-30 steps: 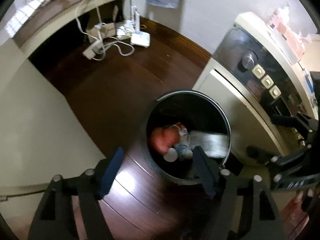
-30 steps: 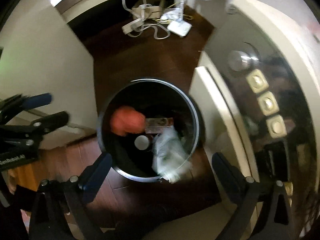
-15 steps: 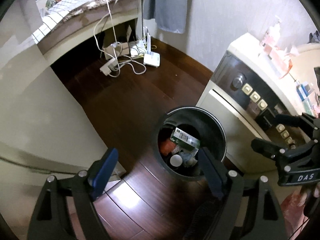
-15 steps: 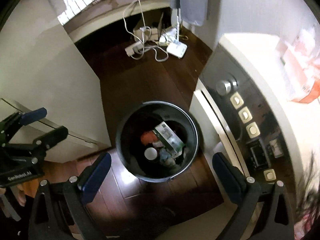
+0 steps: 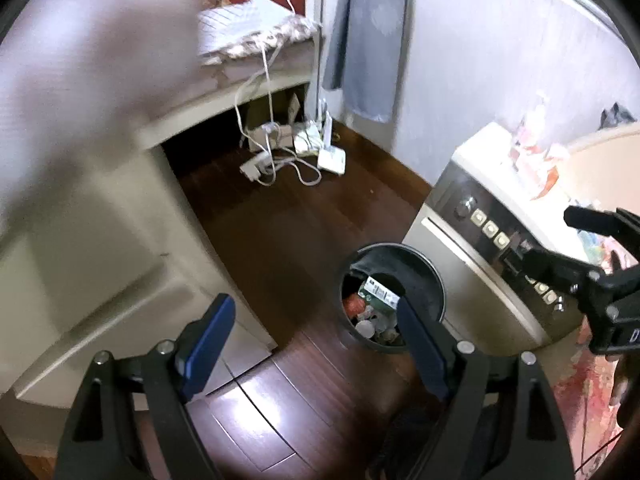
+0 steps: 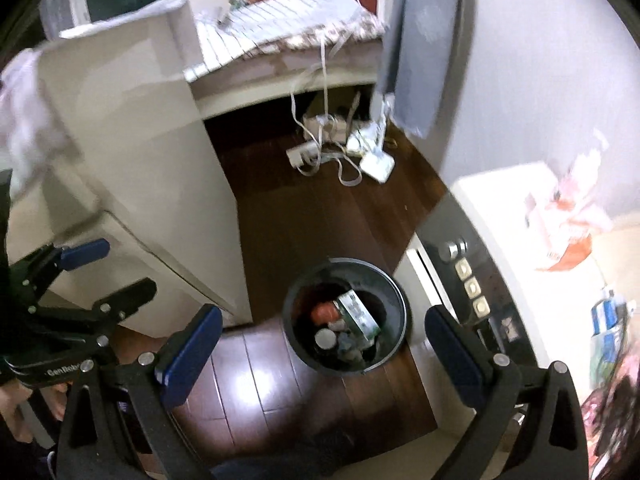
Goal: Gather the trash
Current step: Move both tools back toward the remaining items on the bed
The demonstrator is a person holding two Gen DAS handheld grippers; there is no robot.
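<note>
Bin: a round black trash bin [image 6: 346,316] stands on the dark wooden floor [image 6: 320,216], just beside a white appliance [image 5: 480,288] with a dark control panel.
Trash: a green-and-white carton [image 6: 358,314], a red item [image 6: 324,313] and a white round lid [image 6: 325,338] lie inside the bin.
Left gripper [image 5: 316,344]: released, nothing between its blue pads, above the floor left of the bin.
Right gripper [image 6: 322,344]: released and empty, its fingers spread to either side of the bin below.
Background: white cables [image 5: 272,160] lie on the floor under a bed [image 6: 288,16].
</note>
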